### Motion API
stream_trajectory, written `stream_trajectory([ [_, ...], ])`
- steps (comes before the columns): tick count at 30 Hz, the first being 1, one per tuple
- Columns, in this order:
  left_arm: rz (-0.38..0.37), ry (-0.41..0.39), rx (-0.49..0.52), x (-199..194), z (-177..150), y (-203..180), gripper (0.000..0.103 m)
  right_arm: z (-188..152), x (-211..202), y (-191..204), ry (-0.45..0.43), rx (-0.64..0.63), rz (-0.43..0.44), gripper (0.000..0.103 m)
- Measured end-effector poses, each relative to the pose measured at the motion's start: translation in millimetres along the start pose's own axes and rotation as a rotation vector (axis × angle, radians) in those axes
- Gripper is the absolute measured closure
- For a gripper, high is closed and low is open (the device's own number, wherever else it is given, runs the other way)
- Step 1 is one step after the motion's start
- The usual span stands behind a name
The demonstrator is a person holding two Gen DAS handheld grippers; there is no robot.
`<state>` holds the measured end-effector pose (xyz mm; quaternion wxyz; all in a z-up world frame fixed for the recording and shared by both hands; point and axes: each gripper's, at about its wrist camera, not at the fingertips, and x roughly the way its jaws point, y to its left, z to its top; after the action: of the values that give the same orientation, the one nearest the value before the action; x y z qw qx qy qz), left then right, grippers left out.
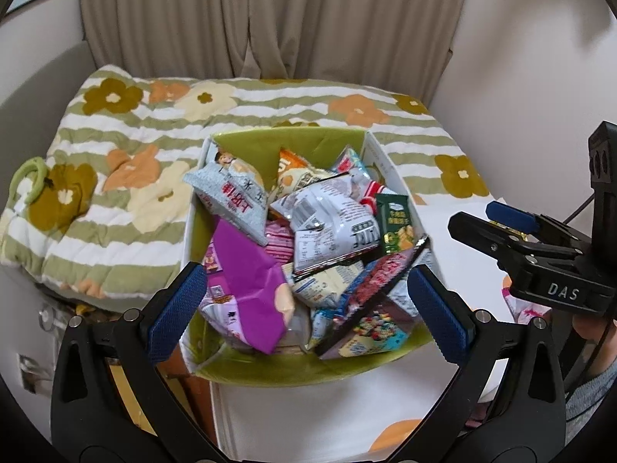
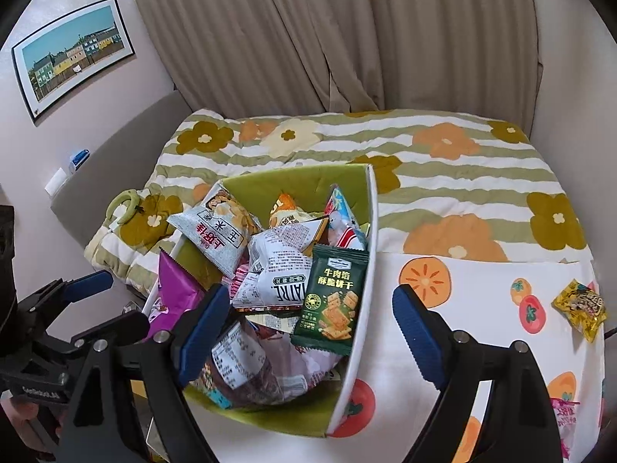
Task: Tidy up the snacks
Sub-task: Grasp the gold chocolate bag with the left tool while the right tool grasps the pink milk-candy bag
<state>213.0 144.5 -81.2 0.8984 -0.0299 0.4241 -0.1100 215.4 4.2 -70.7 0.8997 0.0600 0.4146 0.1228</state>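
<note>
Blue-padded right gripper (image 2: 312,332) hangs spread and empty over the box (image 2: 353,351) heaped with snacks; left gripper (image 1: 308,308) likewise gapes, holding nothing. A yellow packet (image 2: 580,306) lies loose on the tablecloth (image 2: 482,308), right of the box, nearer the right hand.

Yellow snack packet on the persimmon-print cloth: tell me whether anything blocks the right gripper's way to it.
Nothing visible does. The yellow snack packet lies alone on the cloth, right of the box. The right gripper hangs open and empty over the box's right wall.

Tbl (image 2: 482,347) – snack box (image 2: 356,328), yellow pkt (image 2: 580,308)
</note>
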Motion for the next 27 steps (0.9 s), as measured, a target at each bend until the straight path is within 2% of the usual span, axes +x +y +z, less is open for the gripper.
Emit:
stream_trajectory([
  [10, -0.035, -0.033, 0.036, -12.7, -3.9, -66.2, 0.000, -16.7, -49.0, -36.9, -0.045, 0.012, -0.036, 0.019],
  [21, -0.122, 0.023, 0.108, 11.6, -13.0, -180.9, 0.000, -53.9, -102.3, -130.8, -0.039, 0.090, -0.125, 0.019],
  [22, -0.127, 0.029, 0.112, 14.5, -14.1, -189.6, 0.000, -57.7, -106.4, -139.7, -0.037, 0.096, -0.131, 0.017],
  [23, -0.133, 0.036, 0.117, 18.0, -15.2, -199.9, 0.000, -63.1, -111.7, -151.7, -0.032, 0.103, -0.141, 0.003],
  [24, -0.139, 0.042, 0.121, 22.5, -16.0, -212.4, 0.000, -66.7, -115.1, -159.5, -0.029, 0.108, -0.148, 0.000],
  [27, -0.158, 0.053, 0.139, 34.8, -18.3, -246.3, 0.000, -79.4, -126.3, -186.1, -0.028, 0.121, -0.165, 0.000],
])
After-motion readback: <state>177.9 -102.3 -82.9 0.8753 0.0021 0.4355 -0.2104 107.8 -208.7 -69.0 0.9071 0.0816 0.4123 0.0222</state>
